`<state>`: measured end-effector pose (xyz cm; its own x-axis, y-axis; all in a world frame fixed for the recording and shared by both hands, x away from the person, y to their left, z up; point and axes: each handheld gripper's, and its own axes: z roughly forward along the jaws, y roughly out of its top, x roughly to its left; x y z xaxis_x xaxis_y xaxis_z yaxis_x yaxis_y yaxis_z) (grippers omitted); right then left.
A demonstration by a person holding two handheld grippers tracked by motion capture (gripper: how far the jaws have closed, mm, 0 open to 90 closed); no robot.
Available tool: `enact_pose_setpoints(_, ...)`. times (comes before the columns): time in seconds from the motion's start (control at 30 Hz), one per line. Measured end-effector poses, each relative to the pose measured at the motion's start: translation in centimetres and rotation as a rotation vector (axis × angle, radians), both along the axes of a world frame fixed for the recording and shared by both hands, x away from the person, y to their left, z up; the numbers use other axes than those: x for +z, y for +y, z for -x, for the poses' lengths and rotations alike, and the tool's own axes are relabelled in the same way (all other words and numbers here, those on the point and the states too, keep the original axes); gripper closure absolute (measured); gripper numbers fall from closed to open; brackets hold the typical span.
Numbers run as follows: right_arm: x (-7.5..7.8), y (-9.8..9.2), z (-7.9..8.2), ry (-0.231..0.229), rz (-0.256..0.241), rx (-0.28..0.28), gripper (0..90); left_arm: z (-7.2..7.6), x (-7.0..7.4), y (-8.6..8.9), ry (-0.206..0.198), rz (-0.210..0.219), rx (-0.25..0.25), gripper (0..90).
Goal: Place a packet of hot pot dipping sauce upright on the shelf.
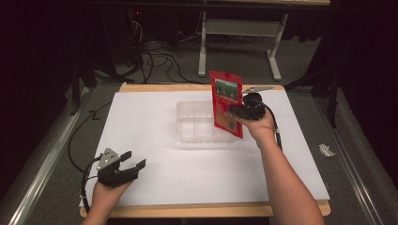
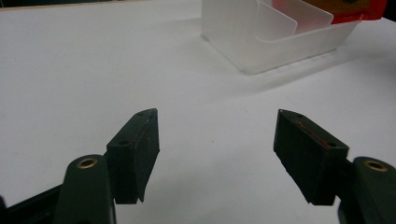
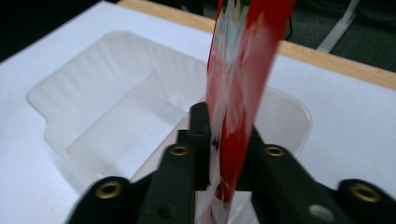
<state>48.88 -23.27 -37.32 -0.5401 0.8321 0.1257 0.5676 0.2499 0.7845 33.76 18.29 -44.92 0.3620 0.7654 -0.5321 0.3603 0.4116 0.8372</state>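
Two grippers: right gripper (image 1: 234, 112) was clamped on red packet (image 1: 227, 101); left gripper (image 1: 132, 162) was held released.
Risk: packet could be snagged on clear tray (image 1: 187, 131) divider.

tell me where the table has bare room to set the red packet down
Free: the white sheet between the clear tray and the open left tool, and left of the tray. Crowded: the tray's right end, where the right tool holds the red packet.
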Motion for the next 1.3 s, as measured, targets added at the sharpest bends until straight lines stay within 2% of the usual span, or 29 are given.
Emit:
enact_pose_setpoints(0.03,0.0,0.0,0.0,0.000,0.000,0.000,85.6,0.0,0.0,0.0,0.000,0.000,-0.001,32.0)
enact_pose_setpoints(0.07,0.1,0.2,-0.1,0.019,0.018,0.008,89.5,0.0,0.0,0.0,0.001,-0.003,-0.003,32.0)
enact_pose_setpoints(0.17,0.2,0.4,0.2,0.000,0.038,0.022,90.0,0.0,-0.1,0.0,0.003,-0.002,-0.002,32.0)
enact_pose_setpoints(0.23,0.4,0.4,1.1,-0.064,0.037,0.010,90.0,0.1,-0.1,0.1,0.004,-0.001,0.000,32.1)
enact_pose_setpoints(0.27,0.4,0.4,1.1,-0.064,0.037,0.010,90.0,0.1,-0.1,0.1,0.004,-0.001,0.000,32.1)
enact_pose_setpoints(0.3,0.4,0.4,1.5,-0.091,0.032,0.000,90.0,0.1,-0.1,0.1,0.004,0.001,0.001,32.1)
enact_pose_setpoints(0.33,0.3,0.1,2.2,-0.144,0.017,-0.021,90.0,0.1,-0.1,0.1,0.004,-0.002,0.000,32.2)
enact_pose_setpoints(0.4,0.2,-0.2,2.9,-0.203,-0.006,-0.039,90.0,0.1,-0.1,0.1,0.004,-0.002,0.001,32.2)
enact_pose_setpoints(0.43,0.2,-0.2,2.9,-0.203,-0.006,-0.039,90.0,0.1,-0.1,0.1,0.004,-0.002,0.001,32.2)
enact_pose_setpoints(0.47,0.2,-0.3,3.5,-0.251,-0.033,-0.053,90.0,0.1,-0.1,0.0,0.007,-0.001,0.000,32.2)
enact_pose_setpoints(0.53,0.1,-0.2,3.9,-0.310,-0.044,-0.056,90.0,0.1,-0.1,-0.1,0.009,0.000,-0.001,32.3)
enact_pose_setpoints(0.57,0.1,-0.2,3.9,-0.310,-0.044,-0.056,90.0,0.1,-0.1,-0.1,0.009,0.000,-0.001,32.3)
enact_pose_setpoints(0.6,0.0,0.0,4.2,-0.354,-0.052,-0.063,90.0,0.1,-0.2,-0.1,0.009,-0.004,-0.003,32.3)
enact_pose_setpoints(0.63,0.0,0.0,4.2,-0.354,-0.052,-0.063,90.0,0.1,-0.2,-0.1,0.009,-0.004,-0.003,32.3)
enact_pose_setpoints(0.73,-0.4,0.5,4.1,-0.420,-0.059,-0.075,90.0,0.1,-0.2,-0.1,0.010,-0.003,-0.001,32.3)
enact_pose_setpoints(0.83,-0.9,0.7,4.0,-0.428,-0.057,-0.075,90.0,0.1,-0.2,0.0,0.010,-0.002,0.002,32.3)
enact_pose_setpoints(1.0,-2.8,0.8,3.7,-0.442,-0.062,-0.075,90.0,0.1,-0.2,0.1,0.012,-0.003,0.003,32.4)
enact_pose_setpoints(1.1,-3.5,0.8,3.7,-0.432,-0.060,-0.085,90.0,0.1,-0.2,0.1,0.010,-0.004,0.001,32.5)
enact_pose_setpoints(1.3,-3.8,0.8,3.7,-0.426,-0.055,-0.084,90.0,0.1,-0.2,0.0,0.011,-0.001,0.000,32.6)
